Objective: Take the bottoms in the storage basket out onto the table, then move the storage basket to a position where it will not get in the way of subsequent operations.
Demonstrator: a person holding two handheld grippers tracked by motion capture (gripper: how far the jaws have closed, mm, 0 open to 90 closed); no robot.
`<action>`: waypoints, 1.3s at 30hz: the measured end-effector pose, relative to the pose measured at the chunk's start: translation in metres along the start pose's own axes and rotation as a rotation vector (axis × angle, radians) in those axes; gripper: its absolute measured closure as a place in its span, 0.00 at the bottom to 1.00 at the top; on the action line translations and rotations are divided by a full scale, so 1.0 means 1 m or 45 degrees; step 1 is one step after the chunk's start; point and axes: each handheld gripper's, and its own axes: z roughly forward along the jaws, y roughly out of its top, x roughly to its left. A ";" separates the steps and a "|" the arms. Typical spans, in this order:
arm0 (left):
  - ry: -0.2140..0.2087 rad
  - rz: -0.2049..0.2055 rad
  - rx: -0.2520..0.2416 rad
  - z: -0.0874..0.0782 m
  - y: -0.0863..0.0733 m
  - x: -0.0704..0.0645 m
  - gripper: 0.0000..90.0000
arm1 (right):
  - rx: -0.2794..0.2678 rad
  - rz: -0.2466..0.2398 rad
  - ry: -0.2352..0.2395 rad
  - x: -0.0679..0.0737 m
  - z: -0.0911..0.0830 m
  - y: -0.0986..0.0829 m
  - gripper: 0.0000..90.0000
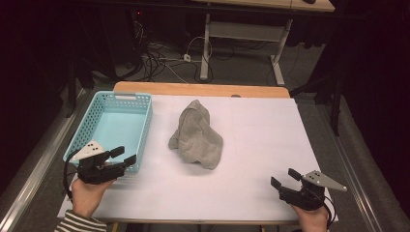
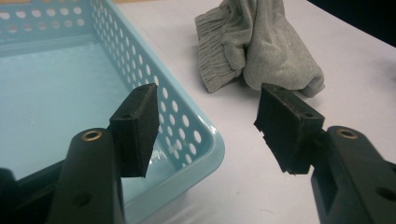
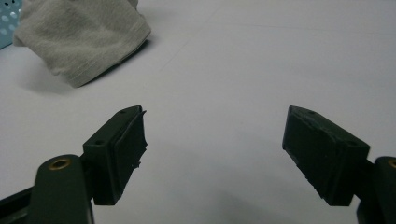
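A crumpled grey cloth [image 1: 196, 136] lies in a heap near the middle of the white table cover [image 1: 261, 145]. To its left stands an empty light blue perforated basket [image 1: 99, 116]. My left gripper [image 1: 123, 155] hovers open over the basket's near right corner, and the left gripper view shows that corner [image 2: 196, 140] between its jaws with the cloth [image 2: 266, 46] beyond. My right gripper [image 1: 285, 178] rests open near the front right of the table, nothing between its jaws. In the right gripper view the cloth [image 3: 79, 35] lies far off to the upper left.
The wooden table edge [image 1: 203, 89] shows beyond the cover. Behind the table are loose cables [image 1: 164, 58] on the floor and the legs of another desk [image 1: 205, 48]. A metal rail [image 1: 34, 164] runs along the left side.
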 end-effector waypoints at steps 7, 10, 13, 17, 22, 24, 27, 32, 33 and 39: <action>0.005 -0.009 0.001 -0.004 -0.010 0.002 0.42 | -0.002 -0.002 -0.022 0.001 -0.001 0.000 0.25; 0.012 -0.012 -0.005 -0.007 -0.013 0.003 0.41 | 0.005 -0.006 -0.021 0.002 0.000 0.000 0.25; 0.013 -0.015 0.002 -0.007 -0.016 0.004 0.41 | 0.012 -0.015 -0.016 0.003 0.001 0.001 0.25; 0.016 -0.018 0.000 -0.006 -0.017 0.002 0.41 | 0.014 -0.027 -0.009 0.003 0.002 0.001 0.25; 0.000 -0.016 -0.002 -0.003 -0.015 0.001 0.41 | 0.014 -0.004 -0.017 0.001 0.002 0.001 0.25; -0.006 -0.013 0.008 -0.001 -0.015 0.000 0.41 | 0.017 -0.020 -0.021 0.002 0.002 0.001 0.25; -0.012 0.001 0.007 -0.001 -0.015 -0.003 0.41 | 0.012 -0.021 -0.022 0.003 0.000 0.000 0.25; -0.018 0.018 0.007 0.000 -0.012 -0.007 0.41 | 0.013 -0.025 -0.017 0.003 0.000 0.000 0.25; -0.025 0.013 0.004 0.000 -0.012 -0.008 0.41 | 0.016 -0.028 -0.018 0.003 0.001 0.000 0.25; -0.048 0.046 0.005 0.003 -0.009 -0.017 0.41 | 0.016 -0.016 -0.017 0.002 0.003 0.001 0.25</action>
